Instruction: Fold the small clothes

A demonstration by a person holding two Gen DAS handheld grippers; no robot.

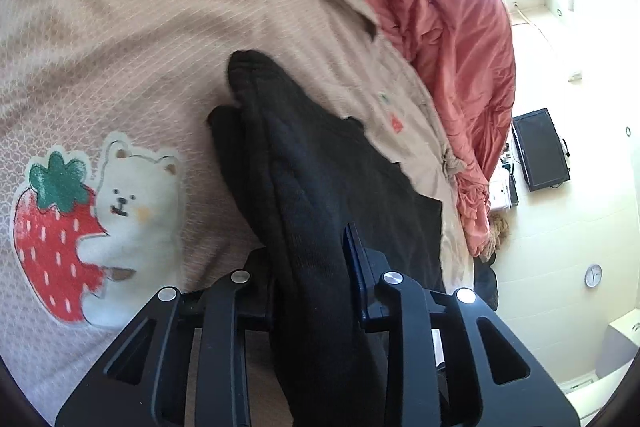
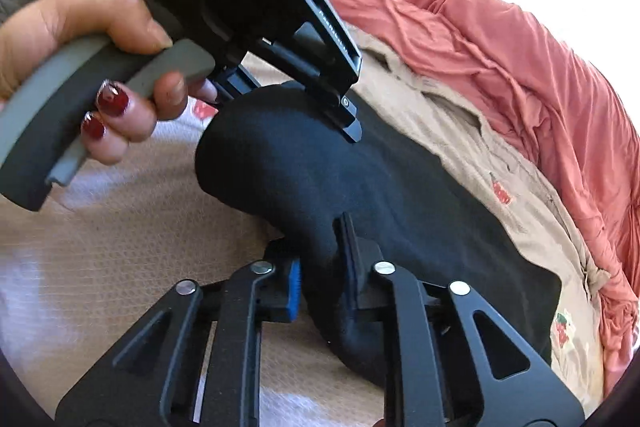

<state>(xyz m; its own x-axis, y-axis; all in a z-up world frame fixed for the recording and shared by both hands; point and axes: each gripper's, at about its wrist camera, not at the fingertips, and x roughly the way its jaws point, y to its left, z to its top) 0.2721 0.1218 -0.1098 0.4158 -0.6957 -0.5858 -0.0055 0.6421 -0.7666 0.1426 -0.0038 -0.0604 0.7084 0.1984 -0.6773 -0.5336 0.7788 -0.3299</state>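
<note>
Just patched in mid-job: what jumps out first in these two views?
The black socks fill the middle of both views, lying on the beige blanket, with the left tongs and the right tongs each clamped on the dark fabric. To the left, a strawberry and white bear print stands out, and a rumpled salmon-pink cover runs along the right.

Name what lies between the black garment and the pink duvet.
A strip of beige bedspread separates black garment from pink duvet; both wrist views show it.

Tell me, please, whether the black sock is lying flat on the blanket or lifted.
Lifted in part: the black sock is pinched by the right gripper and the left gripper, arching above the blanket.
</note>
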